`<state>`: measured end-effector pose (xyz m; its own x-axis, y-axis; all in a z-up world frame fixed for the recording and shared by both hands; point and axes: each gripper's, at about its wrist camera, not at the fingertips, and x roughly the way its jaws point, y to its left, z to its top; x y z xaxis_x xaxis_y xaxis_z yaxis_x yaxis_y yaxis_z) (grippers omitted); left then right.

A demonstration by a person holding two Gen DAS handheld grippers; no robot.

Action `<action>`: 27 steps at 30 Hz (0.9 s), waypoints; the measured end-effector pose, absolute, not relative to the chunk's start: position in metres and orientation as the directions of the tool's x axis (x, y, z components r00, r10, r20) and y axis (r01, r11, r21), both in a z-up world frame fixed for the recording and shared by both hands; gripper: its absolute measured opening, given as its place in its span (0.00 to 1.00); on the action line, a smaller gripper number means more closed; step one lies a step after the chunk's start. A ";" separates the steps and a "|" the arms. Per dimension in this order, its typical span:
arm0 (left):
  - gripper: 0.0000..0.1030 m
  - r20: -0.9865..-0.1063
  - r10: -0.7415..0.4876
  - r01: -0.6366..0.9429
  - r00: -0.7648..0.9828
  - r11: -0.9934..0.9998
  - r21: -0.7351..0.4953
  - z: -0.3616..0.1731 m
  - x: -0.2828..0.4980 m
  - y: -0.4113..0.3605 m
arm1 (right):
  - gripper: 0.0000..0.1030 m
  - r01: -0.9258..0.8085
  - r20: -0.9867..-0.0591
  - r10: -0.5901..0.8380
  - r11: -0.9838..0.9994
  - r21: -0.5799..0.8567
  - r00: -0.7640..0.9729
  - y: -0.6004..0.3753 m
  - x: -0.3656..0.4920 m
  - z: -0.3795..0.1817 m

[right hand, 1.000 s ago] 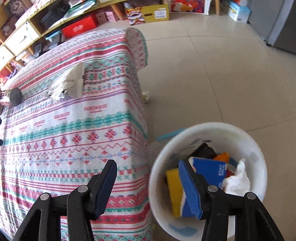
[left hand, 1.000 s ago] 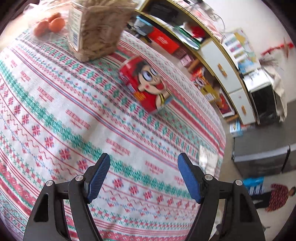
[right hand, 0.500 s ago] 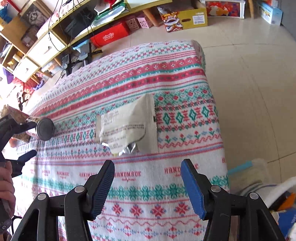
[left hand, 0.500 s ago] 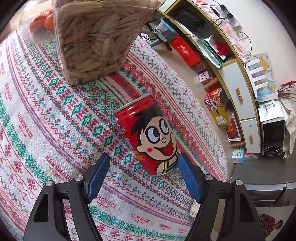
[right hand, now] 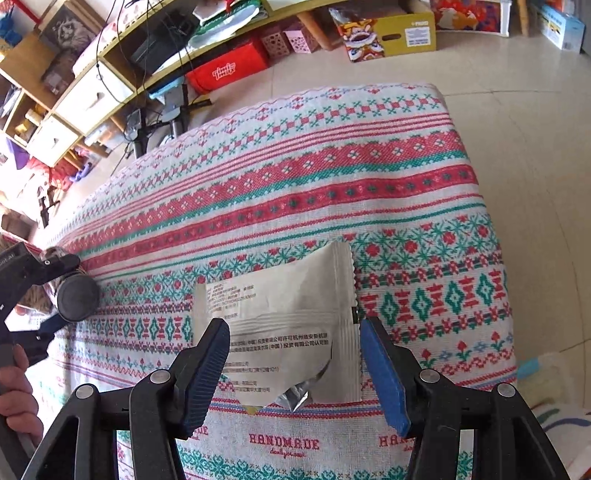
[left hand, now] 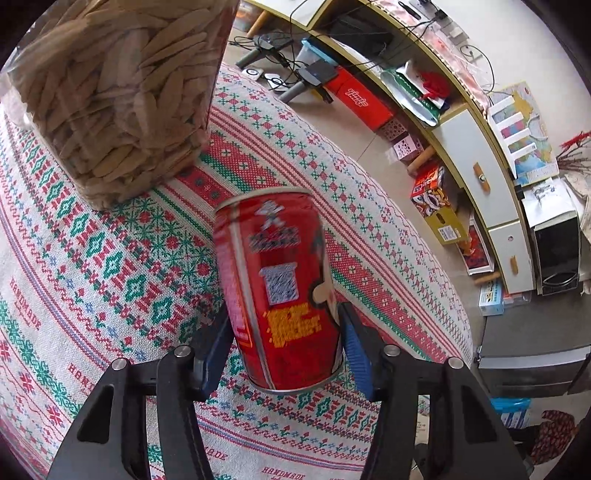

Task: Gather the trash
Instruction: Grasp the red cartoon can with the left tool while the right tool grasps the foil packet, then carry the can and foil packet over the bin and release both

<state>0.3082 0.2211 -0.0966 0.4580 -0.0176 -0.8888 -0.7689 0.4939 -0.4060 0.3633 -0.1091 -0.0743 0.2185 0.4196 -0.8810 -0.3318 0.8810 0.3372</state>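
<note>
A red drink can (left hand: 277, 291) lies on the patterned tablecloth (left hand: 92, 258). My left gripper (left hand: 282, 343) is shut on the can, with a blue pad against each side. In the right wrist view a torn beige snack wrapper (right hand: 291, 325) lies flat on the tablecloth (right hand: 332, 166) near its front right corner. My right gripper (right hand: 295, 373) is open, with its blue fingers either side of the wrapper's near end, just above it. The left gripper (right hand: 44, 295) and the can's dark end (right hand: 77, 299) show at the far left of that view.
A clear jar of pale seeds (left hand: 110, 92) stands just behind the can. The table's right edge (right hand: 495, 258) drops to a tiled floor. Shelves and boxes (right hand: 388, 29) line the far wall. A bit of blue plastic (right hand: 532, 369) shows at the lower right.
My left gripper moved forward to the can and closed on it; the can has turned. My right gripper swung from over the trash bin to the wrapper on the table and now straddles it.
</note>
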 end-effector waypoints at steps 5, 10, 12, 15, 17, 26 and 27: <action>0.54 -0.888 -0.013 -0.745 0.459 0.538 -0.393 -0.095 0.300 0.218 | 0.37 -0.346 -0.877 0.433 0.871 0.349 0.206 -0.108 0.359 -0.072; 0.54 -0.893 -0.023 -0.714 0.450 0.592 -0.375 -0.092 0.271 0.205 | 0.23 -0.354 -0.873 0.455 0.856 0.376 0.172 -0.107 0.351 -0.067; 0.54 -0.895 -0.025 -0.697 0.446 0.618 -0.364 -0.089 0.259 0.198 | 0.21 -0.356 -0.869 0.464 0.852 0.384 0.172 -0.107 0.349 -0.062; 0.54 -0.892 -0.039 -0.677 0.451 0.636 -0.370 -0.086 0.239 0.193 | 0.21 -0.369 -0.870 0.462 0.849 0.377 0.174 -0.107 0.344 -0.056; 0.54 -0.889 -0.052 -0.662 0.455 0.649 -0.376 -0.085 0.226 0.189 | 0.20 -0.377 -0.871 0.460 0.848 0.372 0.174 -0.107 0.340 -0.053; 0.54 -0.875 -0.081 -0.595 0.478 0.702 -0.391 -0.068 0.168 0.155 | 0.19 -0.399 -0.867 0.463 0.842 0.364 0.186 -0.119 0.317 -0.034; 0.54 -0.871 -0.090 -0.584 0.483 0.709 -0.396 -0.066 0.163 0.149 | 0.19 -0.398 -0.866 0.464 0.842 0.365 0.186 -0.121 0.314 -0.032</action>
<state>0.1631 0.1493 -0.0659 0.4828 -0.0897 -0.8711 -0.5836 0.7087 -0.3965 0.3139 -0.1208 -0.0324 0.1859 0.4638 -0.8662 -0.3981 0.8415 0.3652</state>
